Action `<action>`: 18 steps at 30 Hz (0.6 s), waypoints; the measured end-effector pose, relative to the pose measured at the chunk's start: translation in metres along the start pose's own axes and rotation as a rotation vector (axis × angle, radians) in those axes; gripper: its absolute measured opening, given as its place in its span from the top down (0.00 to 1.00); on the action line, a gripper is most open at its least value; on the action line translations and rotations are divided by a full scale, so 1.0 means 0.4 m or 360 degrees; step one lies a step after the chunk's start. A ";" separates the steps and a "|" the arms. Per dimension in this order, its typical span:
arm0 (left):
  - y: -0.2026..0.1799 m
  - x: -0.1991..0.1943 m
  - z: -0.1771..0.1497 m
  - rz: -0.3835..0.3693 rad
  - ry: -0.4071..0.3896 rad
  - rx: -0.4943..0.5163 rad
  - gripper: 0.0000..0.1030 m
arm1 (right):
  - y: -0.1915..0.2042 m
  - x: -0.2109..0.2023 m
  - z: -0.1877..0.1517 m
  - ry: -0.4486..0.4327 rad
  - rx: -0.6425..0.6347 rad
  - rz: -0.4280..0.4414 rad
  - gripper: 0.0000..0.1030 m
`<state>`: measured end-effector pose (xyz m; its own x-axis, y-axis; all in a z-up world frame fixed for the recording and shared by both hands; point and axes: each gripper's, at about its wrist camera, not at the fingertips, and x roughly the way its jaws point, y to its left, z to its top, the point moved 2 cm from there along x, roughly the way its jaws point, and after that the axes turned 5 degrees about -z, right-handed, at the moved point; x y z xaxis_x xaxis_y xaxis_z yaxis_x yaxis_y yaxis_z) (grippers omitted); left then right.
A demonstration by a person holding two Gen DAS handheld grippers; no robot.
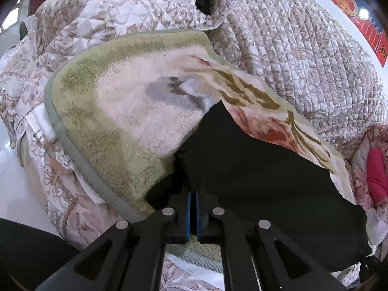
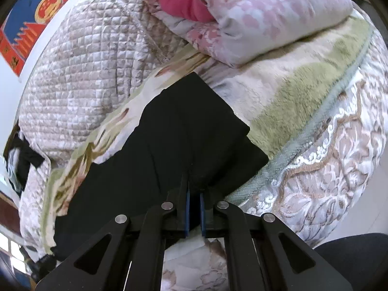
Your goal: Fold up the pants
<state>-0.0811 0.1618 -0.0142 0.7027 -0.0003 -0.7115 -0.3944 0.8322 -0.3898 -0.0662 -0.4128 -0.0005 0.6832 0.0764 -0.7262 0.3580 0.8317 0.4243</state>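
Pants point(image 1: 254, 169): black, flat, partly folded, lying on a fleece blanket point(image 1: 116, 111) over a quilted bedspread point(image 1: 303, 55).
Left gripper point(image 1: 193, 184): angled down, fingers pinching the pants' near edge.
Right gripper point(image 2: 194, 184): angled down, fingers pinching bunched pants fabric.
Bedding: folded pink floral quilt point(image 2: 254, 17) just beyond.

We see plain black pants point(image 1: 254, 169); fleece blanket point(image 1: 126, 121) cream, green border, red-and-gold floral print; quilted bedspread point(image 1: 303, 55) white with taupe floral pattern; pink-and-white floral duvet point(image 2: 266, 17); magenta cloth point(image 2: 184, 2); black tongs point(image 1: 193, 189), blue pads point(image 1: 188, 215).
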 end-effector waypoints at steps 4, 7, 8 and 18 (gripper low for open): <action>0.002 -0.019 0.005 0.0027 0.0006 -0.0035 0.91 | -0.001 -0.021 0.007 0.0030 0.0002 -0.0047 0.89; 0.011 -0.063 0.023 0.0093 -0.0089 -0.0043 0.82 | 0.007 -0.090 0.018 -0.0164 -0.0050 -0.0190 0.82; 0.012 -0.076 0.033 0.0106 -0.0126 -0.0040 0.80 | 0.009 -0.114 0.026 -0.0240 -0.0069 -0.0229 0.82; -0.180 0.016 0.055 -0.0182 -0.0037 0.0262 0.67 | 0.117 0.093 0.088 -0.0022 -0.0454 -0.0104 0.82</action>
<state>-0.0350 0.1142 0.0222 0.7516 -0.0888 -0.6536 -0.2102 0.9070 -0.3650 -0.0018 -0.3904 0.0112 0.6741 0.0118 -0.7385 0.2093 0.9558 0.2063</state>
